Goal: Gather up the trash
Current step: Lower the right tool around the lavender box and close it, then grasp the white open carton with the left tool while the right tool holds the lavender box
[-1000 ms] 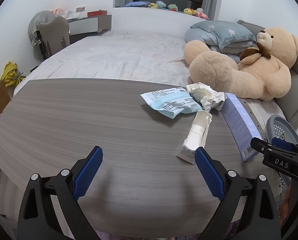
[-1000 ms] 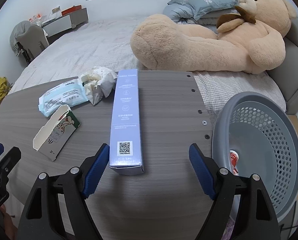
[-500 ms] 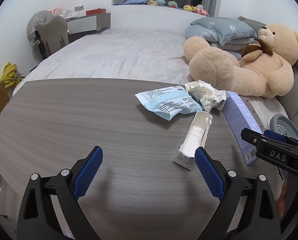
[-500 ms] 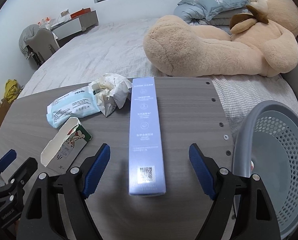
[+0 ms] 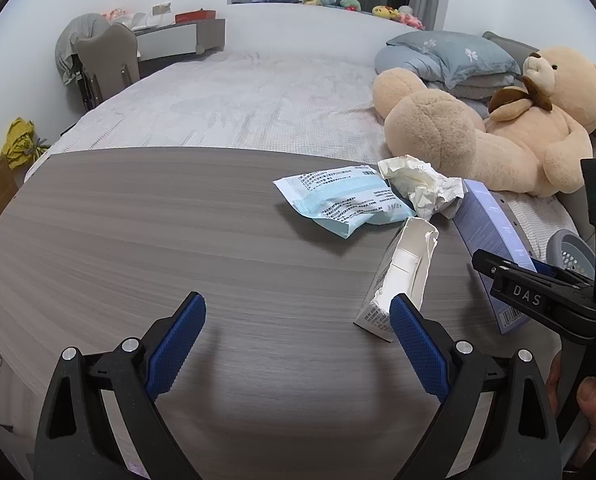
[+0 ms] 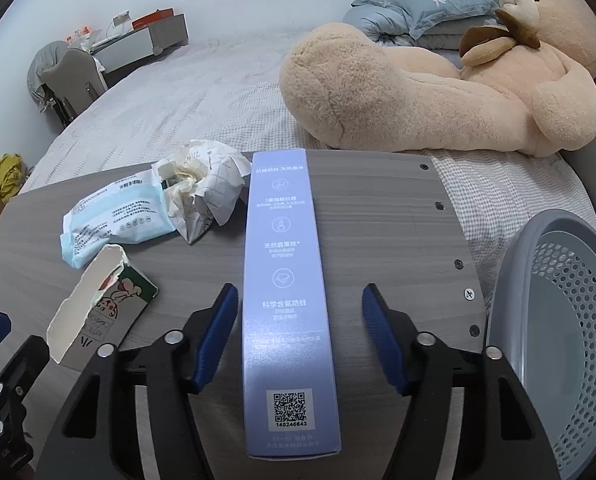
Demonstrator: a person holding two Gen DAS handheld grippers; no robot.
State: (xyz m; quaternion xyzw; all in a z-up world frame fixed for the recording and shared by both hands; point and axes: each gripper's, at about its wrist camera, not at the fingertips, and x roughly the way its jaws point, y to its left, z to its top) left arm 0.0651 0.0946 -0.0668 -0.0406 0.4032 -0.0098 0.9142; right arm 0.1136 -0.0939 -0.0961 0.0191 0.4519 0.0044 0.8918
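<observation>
Now my right gripper [image 6: 298, 320] straddles the box [image 6: 288, 296], jaws just narrowing, not yet touching; my left gripper [image 5: 298, 320] gapes wide left of the box.

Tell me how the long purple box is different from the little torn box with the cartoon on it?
The long purple cardboard box is shut and smooth; the small torn white carton with a cartoon gapes open with a ragged end. The purple one is much longer. It lies between the fingers of the right claw, which has just been closing; the torn carton lies outside them. Both lie flat on the grey wooden table.
</observation>
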